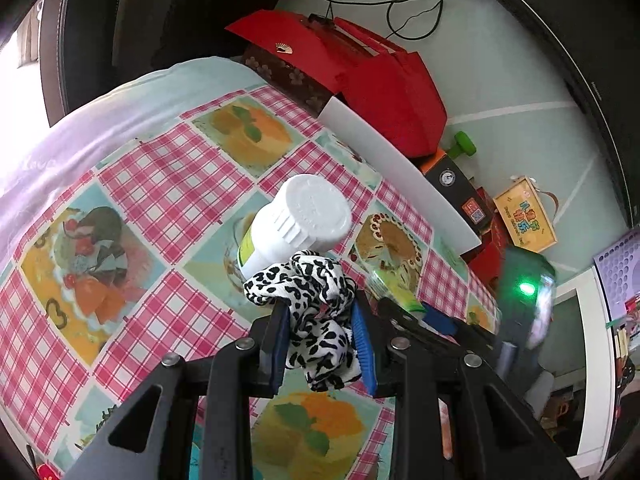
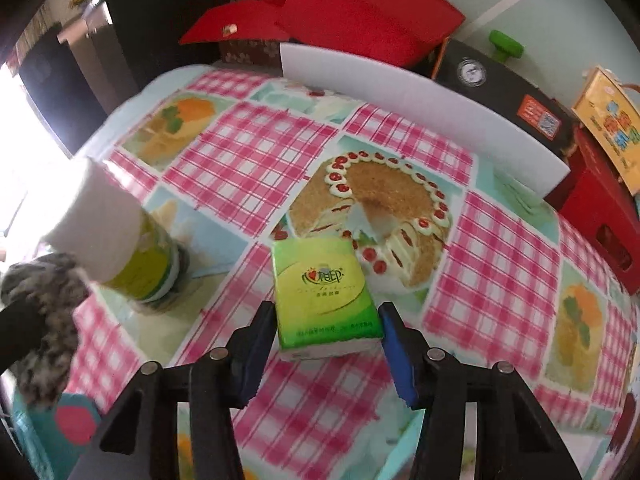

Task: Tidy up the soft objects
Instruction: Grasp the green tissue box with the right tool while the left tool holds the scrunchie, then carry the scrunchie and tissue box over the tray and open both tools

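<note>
Both tools engaged on soft items.
Left tool (image 1: 322, 334) clamped the spotted cloth (image 1: 310, 316); right tool (image 2: 326, 344) stood apart astride the tissue pack (image 2: 326, 296), its long axis running toward the desk's (image 2: 500, 264) far edge.

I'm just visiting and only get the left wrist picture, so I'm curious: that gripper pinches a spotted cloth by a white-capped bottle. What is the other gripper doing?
Observer: The right gripper has its fingers on either side of a green tissue pack lying on the tablecloth.
Operator: Has it squeezed the pack yet?
Observer: I can't tell; the blue pads sit close beside it, and the pack looks undented.
Operator: Where is the pack relative to the bottle?
Observer: To the right of the bottle, just in front of a printed cake picture.
</note>
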A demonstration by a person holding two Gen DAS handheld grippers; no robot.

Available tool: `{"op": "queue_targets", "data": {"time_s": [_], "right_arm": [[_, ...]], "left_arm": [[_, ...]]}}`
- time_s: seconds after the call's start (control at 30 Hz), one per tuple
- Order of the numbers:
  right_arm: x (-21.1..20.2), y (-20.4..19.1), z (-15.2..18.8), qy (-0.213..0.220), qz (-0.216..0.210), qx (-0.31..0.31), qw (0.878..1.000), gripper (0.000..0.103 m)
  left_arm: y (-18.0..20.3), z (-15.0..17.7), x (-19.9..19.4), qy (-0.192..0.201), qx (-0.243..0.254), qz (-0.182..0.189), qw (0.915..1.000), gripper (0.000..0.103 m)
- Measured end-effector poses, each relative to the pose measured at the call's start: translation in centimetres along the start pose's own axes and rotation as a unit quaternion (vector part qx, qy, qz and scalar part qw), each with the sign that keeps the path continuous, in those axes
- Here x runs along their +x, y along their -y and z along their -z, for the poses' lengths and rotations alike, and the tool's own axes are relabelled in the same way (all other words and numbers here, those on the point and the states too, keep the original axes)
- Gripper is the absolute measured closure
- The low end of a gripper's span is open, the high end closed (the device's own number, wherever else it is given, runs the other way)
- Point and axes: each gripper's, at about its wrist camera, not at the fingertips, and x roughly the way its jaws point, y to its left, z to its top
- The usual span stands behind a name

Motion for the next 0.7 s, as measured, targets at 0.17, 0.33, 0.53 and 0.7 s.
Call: {"op": "queue_targets", "data": {"time_s": [0.17,0.33,0.53,0.7], "right_arm": [[-4.1,0.8,0.8,0.027,0.0,0.01,1.0,0.052],[-8.5,2.5,2.9,0.051,0.0,0.032,0.998,0.052],[-13.3,4.5,5.9,0.075,0.009,0.057,0.995,0.052],[-16.5,6.7,9.4,0.081,0.031,0.092,0.992,0.052]], "left_arm": [[1.0,0.2,-0.5,0.004,0.018,0.008,0.9998,0.072],[2.7,0.9,-0.8,0.002,0.045,0.018,0.9989,0.072],[5.2,2.1,-1.7,0.001,0.088,0.025,0.9958,0.072],[8.3,4.3,-2.4,-0.018,0.136,0.047,0.9893,0.072]]}}
